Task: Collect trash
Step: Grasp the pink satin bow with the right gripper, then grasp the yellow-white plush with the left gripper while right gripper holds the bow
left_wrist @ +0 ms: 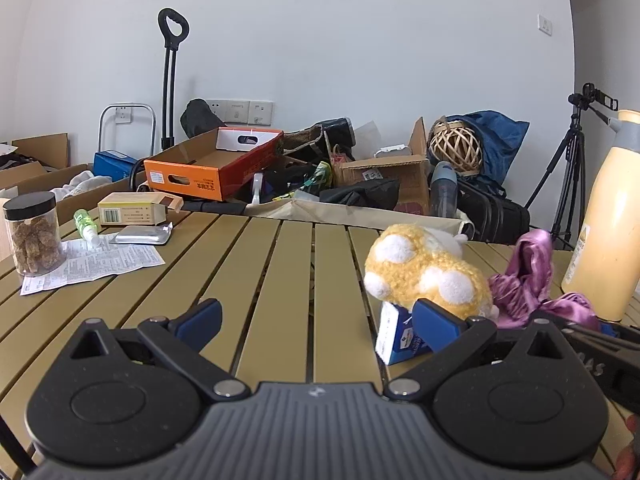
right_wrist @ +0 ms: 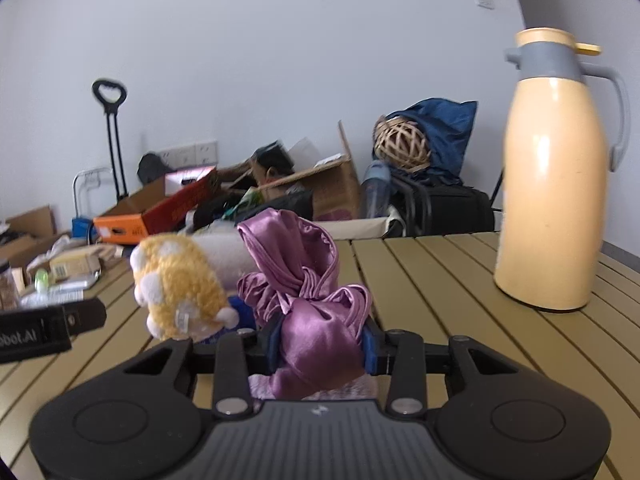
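Observation:
My left gripper is open and empty above the slatted table. Its right finger is beside a small blue and white carton that stands under a yellow and white plush toy. My right gripper is shut on a purple satin cloth. The plush toy lies just left of it. At the far left lie a printed paper sheet, a foil blister pack, a small green bottle and a cardboard box.
A clear jar with a black lid stands on the paper. A tall cream thermos jug stands at the right. Behind the table are an orange box, cardboard boxes, bags, a wicker ball and a tripod.

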A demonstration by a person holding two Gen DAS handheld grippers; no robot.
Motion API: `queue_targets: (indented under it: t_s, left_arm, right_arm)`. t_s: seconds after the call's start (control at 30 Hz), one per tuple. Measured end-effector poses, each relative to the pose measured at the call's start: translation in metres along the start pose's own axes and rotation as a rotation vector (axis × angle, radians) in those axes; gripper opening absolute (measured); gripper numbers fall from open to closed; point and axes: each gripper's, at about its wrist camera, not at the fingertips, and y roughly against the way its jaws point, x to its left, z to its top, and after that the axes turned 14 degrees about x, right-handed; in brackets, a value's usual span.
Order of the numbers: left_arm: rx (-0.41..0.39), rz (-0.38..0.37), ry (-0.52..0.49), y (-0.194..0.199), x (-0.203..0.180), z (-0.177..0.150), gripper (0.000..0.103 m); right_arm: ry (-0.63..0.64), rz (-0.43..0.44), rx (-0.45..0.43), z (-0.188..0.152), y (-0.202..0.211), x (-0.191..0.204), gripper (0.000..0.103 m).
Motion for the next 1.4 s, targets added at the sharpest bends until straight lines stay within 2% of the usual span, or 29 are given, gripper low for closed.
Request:
queue_targets:
  t_s: [0.23,0.57,0.83,1.07,1.23,1.3,1.33,1.4]
  left_arm:
    - [-0.016,-0.047,0.0,0.005,-0.006,0.006,0.103]
    - [0.0,-0.114,-0.009,-0.002,-0.039,0.021,0.103]
    - [0.007,-0.059,-0.03,-0.017,-0.073,0.032,0.103]
    - [0.081,0.036,-0.023,-0.053,-0.087,0.041,0.103]
    - [0.126,0.037,-0.013,-0.071,-0.086,0.043,0.103]
    - [0.137,0.031,-0.023,-0.073,-0.086,0.043,0.097]
    - [0.144,0.036,-0.024,-0.074,-0.087,0.042,0.087]
    - [0.152,0.034,-0.025,-0.075,-0.086,0.042,0.084]
  right_arm:
    - [-0.069,-0.016,-0.061,-0.001,0.023,-0.02,0.037]
    - [-0.148,-0.11,-0.087,-0.007,0.041,-0.059,0.036]
    - [-0.223,-0.144,-0.08,-0.01,0.036,-0.098,0.036]
    - [-0.221,-0.162,-0.07,-0.013,0.03,-0.108,0.036]
    - [-0.226,-0.186,-0.071,-0.013,0.028,-0.115,0.036]
    - [-0.227,-0.192,-0.069,-0.014,0.027,-0.117,0.036]
    - [-0.229,-0.194,-0.068,-0.014,0.027,-0.117,0.036]
    - [-0.23,-0.194,-0.069,-0.015,0.027,-0.117,0.036]
